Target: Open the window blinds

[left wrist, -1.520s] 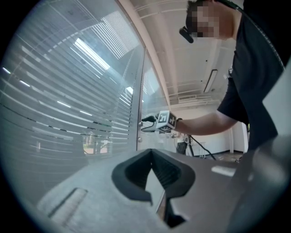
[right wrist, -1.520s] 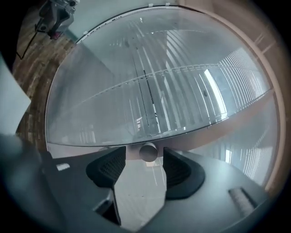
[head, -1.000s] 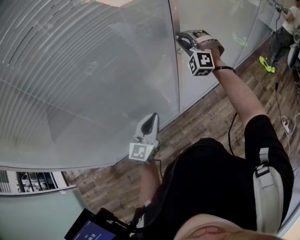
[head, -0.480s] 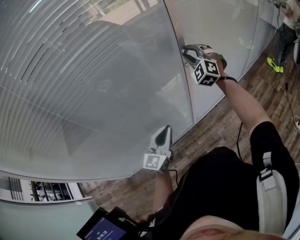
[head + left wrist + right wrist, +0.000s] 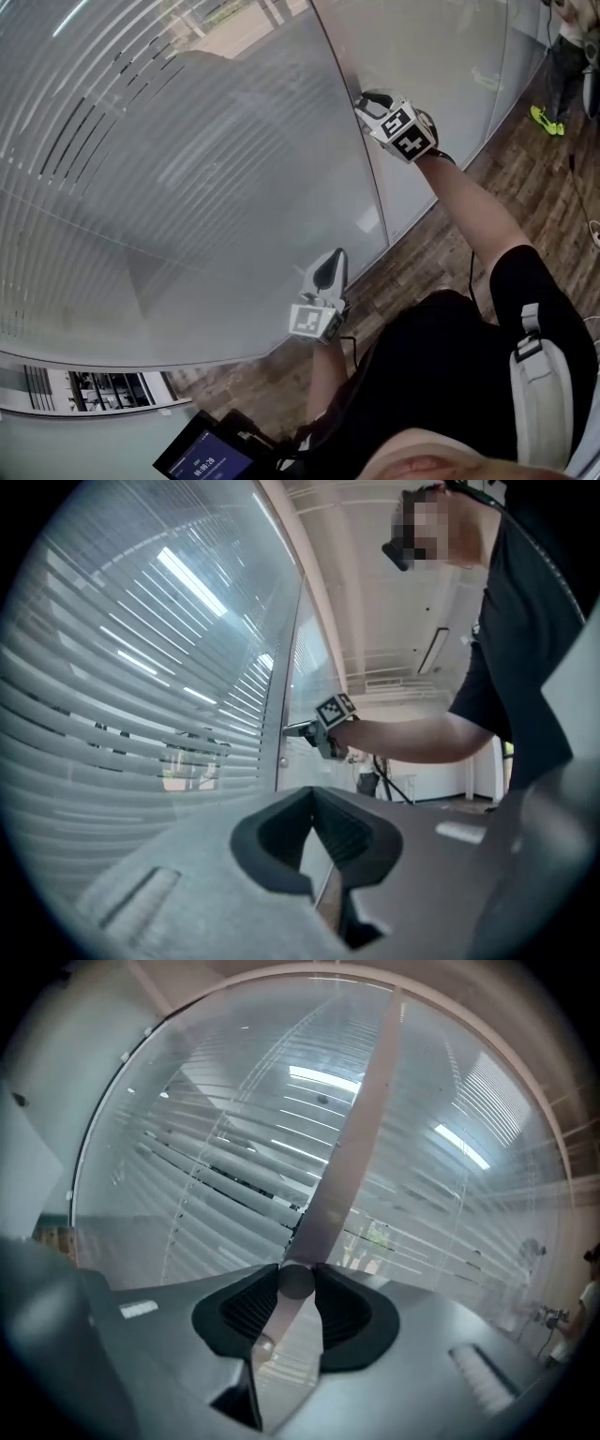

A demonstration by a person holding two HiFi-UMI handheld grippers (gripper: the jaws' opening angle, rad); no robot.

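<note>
The person's right gripper [image 5: 362, 101] is clenching a small round grey knob [image 5: 296, 1282] on the pale vertical frame strip [image 5: 352, 1138] between two glass panes, both ribbed pads pressing on the knob's sides. The white horizontal-slat window blinds [image 5: 141, 187] are hanging behind the glass to the left of that strip. Their slats are lying partly tilted, with thin dark gaps showing between some of them. The left gripper [image 5: 335, 255] is hanging lower, near the same pane and well apart from the knob. Its jaws are resting together at the tips with nothing between them. A brown wood-plank floor [image 5: 441, 244] is running along the foot of the glass.
</note>
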